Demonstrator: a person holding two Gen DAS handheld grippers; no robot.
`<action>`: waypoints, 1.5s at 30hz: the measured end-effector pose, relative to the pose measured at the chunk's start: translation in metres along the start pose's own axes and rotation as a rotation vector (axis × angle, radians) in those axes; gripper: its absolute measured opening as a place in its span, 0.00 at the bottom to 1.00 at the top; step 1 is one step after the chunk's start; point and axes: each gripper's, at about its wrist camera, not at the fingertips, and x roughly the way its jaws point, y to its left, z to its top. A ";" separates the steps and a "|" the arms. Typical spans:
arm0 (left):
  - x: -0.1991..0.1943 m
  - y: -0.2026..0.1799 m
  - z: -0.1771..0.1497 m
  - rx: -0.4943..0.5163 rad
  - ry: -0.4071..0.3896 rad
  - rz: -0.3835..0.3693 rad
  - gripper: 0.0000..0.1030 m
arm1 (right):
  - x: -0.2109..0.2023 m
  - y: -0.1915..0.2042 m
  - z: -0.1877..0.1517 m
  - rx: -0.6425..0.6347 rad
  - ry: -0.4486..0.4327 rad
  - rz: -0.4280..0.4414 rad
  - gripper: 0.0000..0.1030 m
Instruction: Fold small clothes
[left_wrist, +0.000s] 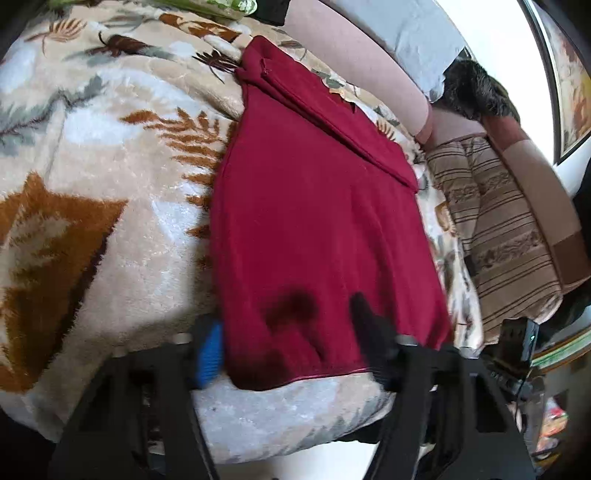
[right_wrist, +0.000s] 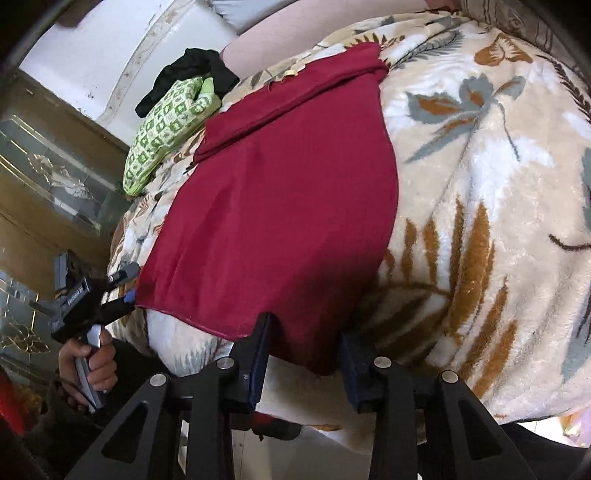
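A dark red garment (left_wrist: 317, 221) lies flat on a leaf-patterned fleece blanket (left_wrist: 110, 166), with its far part folded over in a band. It also shows in the right wrist view (right_wrist: 280, 206). My left gripper (left_wrist: 288, 328) is open at the garment's near hem, its fingers spread on either side of the near left corner. It shows from the side in the right wrist view (right_wrist: 127, 286). My right gripper (right_wrist: 306, 332) is open, its fingers straddling the garment's near right corner.
A green patterned cloth (right_wrist: 166, 129) and a black cloth (right_wrist: 192, 74) lie beyond the garment's far left. A striped brown cushion (left_wrist: 506, 236) and a dark furry item (left_wrist: 472, 92) lie to the right. The blanket (right_wrist: 480, 184) falls away at the near edge.
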 end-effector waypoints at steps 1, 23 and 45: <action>0.001 0.002 0.000 -0.005 0.000 0.012 0.44 | 0.000 -0.006 0.000 0.031 0.003 0.002 0.28; -0.028 -0.003 0.012 -0.064 -0.143 0.040 0.06 | -0.034 0.002 0.009 -0.032 -0.134 -0.029 0.08; 0.007 -0.009 0.145 -0.402 -0.301 -0.008 0.06 | -0.041 0.041 0.172 -0.073 -0.484 -0.244 0.07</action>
